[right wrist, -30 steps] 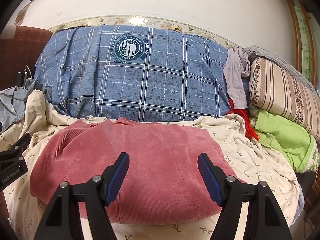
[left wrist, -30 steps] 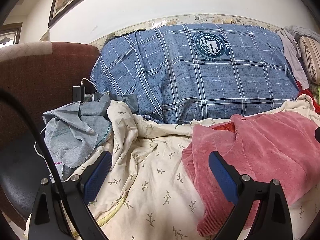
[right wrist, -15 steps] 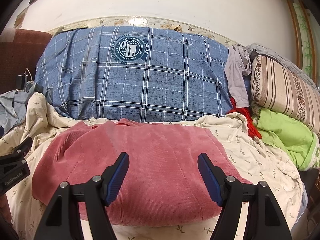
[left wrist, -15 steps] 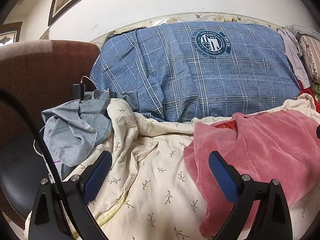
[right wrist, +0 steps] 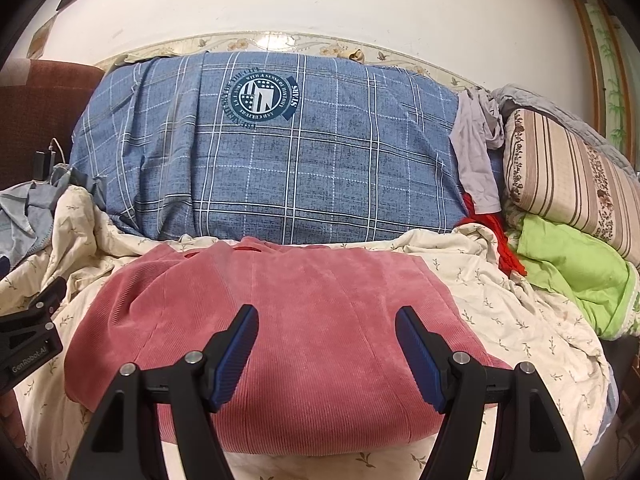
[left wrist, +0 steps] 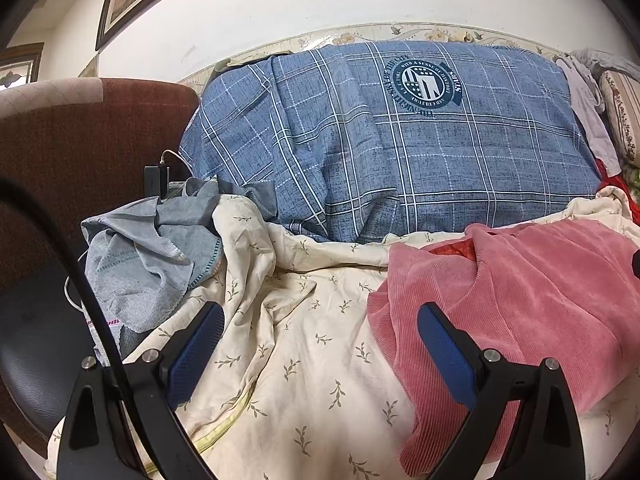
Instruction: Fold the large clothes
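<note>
Sweater (right wrist: 288, 320): pink ribbed knit, lying on the cream sheet (left wrist: 300, 340) in the middle of the bed, just in front of the blue plaid quilt (right wrist: 272, 168); it looks already folded into a compact block
Axis: its long side runs left to right across the bed, parallel to the quilt's front edge
Pointing: neck opening, with a red lining showing, faces the quilt; the rounded folded edge faces the near edge of the bed
Right tongs (right wrist: 326, 354): jaws wide apart, holding nothing, hovering over the sweater's near half, fabric visible between the blue pads
Left tongs (left wrist: 320, 356): jaws wide apart, empty, over bare sheet; the sweater's left edge lies under its right pad (left wrist: 444, 356)
Key relation: the sweater lies straight ahead of the right tongs and off to the right of the left tongs, so the right hand is nearer its centre and the left hand nearer its left end
Next move, as a guess: either a last fold across the long side, or a lift away from both ends
Nearby: grey cloth (left wrist: 148, 256) at the bed's left edge, green cloth (right wrist: 568, 268) and striped pillow (right wrist: 568, 176) at the right edge
</note>
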A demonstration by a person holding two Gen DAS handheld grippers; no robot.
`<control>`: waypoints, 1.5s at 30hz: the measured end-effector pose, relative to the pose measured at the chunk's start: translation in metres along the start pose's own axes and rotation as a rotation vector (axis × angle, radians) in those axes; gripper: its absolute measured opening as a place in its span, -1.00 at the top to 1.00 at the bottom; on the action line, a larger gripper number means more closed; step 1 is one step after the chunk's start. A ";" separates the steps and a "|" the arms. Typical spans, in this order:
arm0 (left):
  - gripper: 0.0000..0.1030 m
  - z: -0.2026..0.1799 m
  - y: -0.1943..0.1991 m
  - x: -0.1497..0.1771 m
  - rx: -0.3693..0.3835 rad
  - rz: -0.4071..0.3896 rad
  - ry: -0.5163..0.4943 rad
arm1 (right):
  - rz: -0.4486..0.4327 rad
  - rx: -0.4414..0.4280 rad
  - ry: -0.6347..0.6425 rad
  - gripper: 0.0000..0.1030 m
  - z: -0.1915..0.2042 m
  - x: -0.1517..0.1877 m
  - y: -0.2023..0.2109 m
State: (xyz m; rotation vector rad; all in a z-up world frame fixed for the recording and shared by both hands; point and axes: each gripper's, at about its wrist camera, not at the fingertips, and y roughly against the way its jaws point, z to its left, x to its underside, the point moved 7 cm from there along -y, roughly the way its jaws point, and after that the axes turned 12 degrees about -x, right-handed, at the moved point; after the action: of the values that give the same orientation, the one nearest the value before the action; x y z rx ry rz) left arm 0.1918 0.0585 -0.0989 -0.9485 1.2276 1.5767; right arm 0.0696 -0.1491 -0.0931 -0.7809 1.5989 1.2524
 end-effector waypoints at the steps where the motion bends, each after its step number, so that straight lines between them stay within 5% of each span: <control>1: -0.88 0.000 0.000 0.000 0.003 -0.002 0.000 | 0.001 -0.001 0.000 -0.45 0.000 0.000 0.000; 45: -0.88 -0.009 0.024 -0.016 0.033 -0.053 0.015 | -0.028 -0.023 -0.023 -0.45 -0.008 -0.004 0.010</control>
State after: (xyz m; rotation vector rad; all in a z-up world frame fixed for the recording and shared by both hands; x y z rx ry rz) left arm 0.1740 0.0443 -0.0792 -0.9651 1.2255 1.5060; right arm 0.0604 -0.1547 -0.0852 -0.7980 1.5529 1.2571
